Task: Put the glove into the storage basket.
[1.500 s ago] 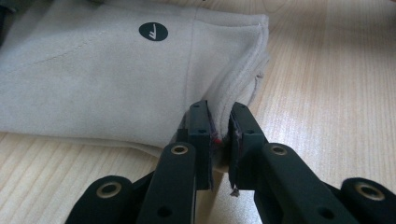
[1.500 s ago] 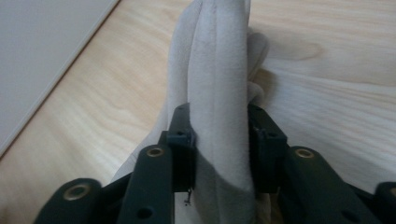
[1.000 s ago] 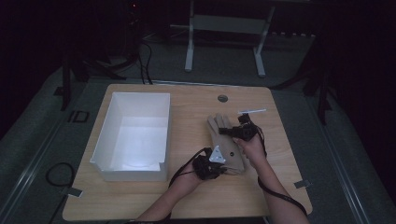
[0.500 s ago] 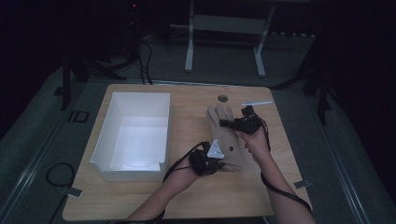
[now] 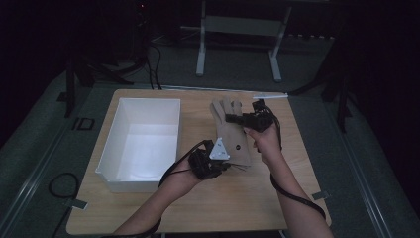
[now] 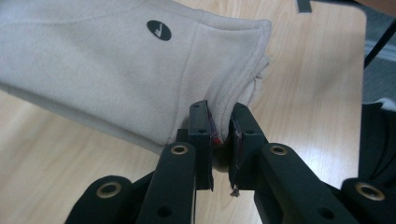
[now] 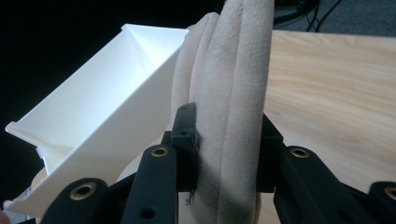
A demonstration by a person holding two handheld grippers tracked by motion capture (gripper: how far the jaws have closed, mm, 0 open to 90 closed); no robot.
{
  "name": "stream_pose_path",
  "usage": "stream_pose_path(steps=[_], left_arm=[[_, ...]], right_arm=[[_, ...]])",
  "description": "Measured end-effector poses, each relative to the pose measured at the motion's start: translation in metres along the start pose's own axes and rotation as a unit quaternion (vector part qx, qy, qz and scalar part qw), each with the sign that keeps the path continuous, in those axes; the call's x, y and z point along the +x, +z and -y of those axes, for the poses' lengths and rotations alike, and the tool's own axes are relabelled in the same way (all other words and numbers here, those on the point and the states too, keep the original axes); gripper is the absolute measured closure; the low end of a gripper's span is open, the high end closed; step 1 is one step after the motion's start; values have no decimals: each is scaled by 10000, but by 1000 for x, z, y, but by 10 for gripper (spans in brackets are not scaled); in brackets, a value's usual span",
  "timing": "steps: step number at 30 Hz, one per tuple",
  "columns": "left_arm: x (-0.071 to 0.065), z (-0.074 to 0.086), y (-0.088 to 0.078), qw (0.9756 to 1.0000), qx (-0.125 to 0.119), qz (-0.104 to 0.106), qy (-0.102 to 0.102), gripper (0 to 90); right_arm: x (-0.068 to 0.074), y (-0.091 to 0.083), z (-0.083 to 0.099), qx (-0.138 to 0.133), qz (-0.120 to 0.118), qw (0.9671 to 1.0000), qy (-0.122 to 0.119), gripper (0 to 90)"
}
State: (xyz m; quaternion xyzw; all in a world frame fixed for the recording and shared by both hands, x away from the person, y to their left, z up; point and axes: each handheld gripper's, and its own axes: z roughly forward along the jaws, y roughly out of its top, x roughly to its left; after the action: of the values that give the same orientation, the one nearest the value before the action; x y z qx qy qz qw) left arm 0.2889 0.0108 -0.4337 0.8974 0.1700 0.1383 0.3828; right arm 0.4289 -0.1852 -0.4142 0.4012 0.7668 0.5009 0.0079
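Observation:
A beige fleece glove point(image 5: 232, 130) hangs stretched between both grippers above the wooden table point(image 5: 297, 163). My left gripper point(image 5: 224, 159) is shut on its cuff edge; in the left gripper view the jaws pinch the cuff hem point(image 6: 223, 122) of the glove point(image 6: 102, 70), which carries a small dark oval logo point(image 6: 159, 30). My right gripper point(image 5: 236, 119) is shut on the glove's finger end; in the right gripper view the thick glove fingers point(image 7: 233, 93) stand between the two jaws.
A white open bin point(image 5: 143, 141) stands on the left half of the table, also seen as the white bin point(image 7: 84, 121) beyond the glove. A thin white strip point(image 5: 270, 95) lies at the table's far edge. Cables trail from both grippers.
Both hands have risen and lifted the glove off the table. The grips on cuff and finger end stay the same.

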Motion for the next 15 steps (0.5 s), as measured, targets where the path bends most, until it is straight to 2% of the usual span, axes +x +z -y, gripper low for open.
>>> stream_pose_path(steps=[5, 6, 7, 9, 11, 12, 13, 15], left_arm=[[4, -1, -19, 9998, 44, -171, 55, 818], [6, 0, -22, 9998, 67, -201, 56, 819], [7, 1, -26, 9998, 53, -196, 22, 819], [11, 3, -32, 9997, 51, -255, -7, 819], [12, 5, -36, 9996, 55, -263, -25, 819], [14, 8, -42, 9994, 46, -330, -39, 819], [15, 9, -45, 9994, 46, -345, -49, 819], [17, 12, -52, 9992, 37, -383, -73, 819]], right_arm=[[10, 5, -10, -42, -90, 9999, -37, 689], [16, 7, -15, -88, -105, 9999, -75, 689], [16, 7, -15, -88, -105, 9999, -75, 689], [25, 14, -22, -89, -141, 9998, -119, 689], [25, 14, -22, -89, -141, 9998, -119, 689], [28, 16, -25, -78, -161, 9997, -137, 689], [36, 23, -31, -99, -253, 9995, -137, 689], [40, 26, -33, -96, -279, 9994, -154, 689]])
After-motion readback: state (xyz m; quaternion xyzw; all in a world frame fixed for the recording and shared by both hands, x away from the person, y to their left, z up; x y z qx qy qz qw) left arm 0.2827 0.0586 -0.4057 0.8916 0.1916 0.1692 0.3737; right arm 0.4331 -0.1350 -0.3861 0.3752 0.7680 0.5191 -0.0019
